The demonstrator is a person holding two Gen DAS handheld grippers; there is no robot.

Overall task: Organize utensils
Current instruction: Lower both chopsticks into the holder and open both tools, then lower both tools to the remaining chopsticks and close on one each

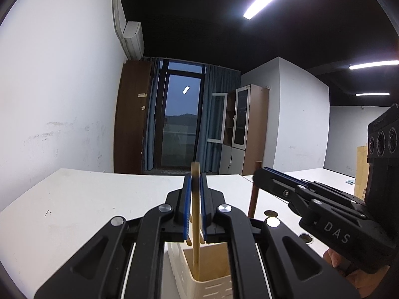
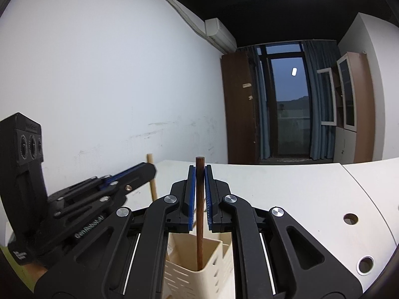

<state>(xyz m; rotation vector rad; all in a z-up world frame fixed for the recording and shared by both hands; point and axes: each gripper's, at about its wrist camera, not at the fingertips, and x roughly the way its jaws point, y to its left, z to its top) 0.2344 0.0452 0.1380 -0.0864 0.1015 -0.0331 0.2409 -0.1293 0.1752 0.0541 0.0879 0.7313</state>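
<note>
My left gripper (image 1: 196,182) is shut on a light wooden utensil handle (image 1: 195,214) that stands upright, its lower end inside a cream slotted utensil holder (image 1: 207,284). My right gripper (image 2: 200,174) is shut on a dark brown wooden handle (image 2: 199,214), also upright, its lower end inside a compartment of the same cream holder (image 2: 184,274). The right gripper shows at the right of the left wrist view (image 1: 264,174), holding the dark handle (image 1: 253,203). The left gripper shows at the left of the right wrist view (image 2: 149,168) with the light handle (image 2: 152,182).
The holder stands on a white table (image 1: 87,199) with round cable holes (image 2: 350,218). A white wall is on the left. A dark window, brown cabinets and curtains are at the back. A light wooden board (image 1: 361,169) stands at the far right.
</note>
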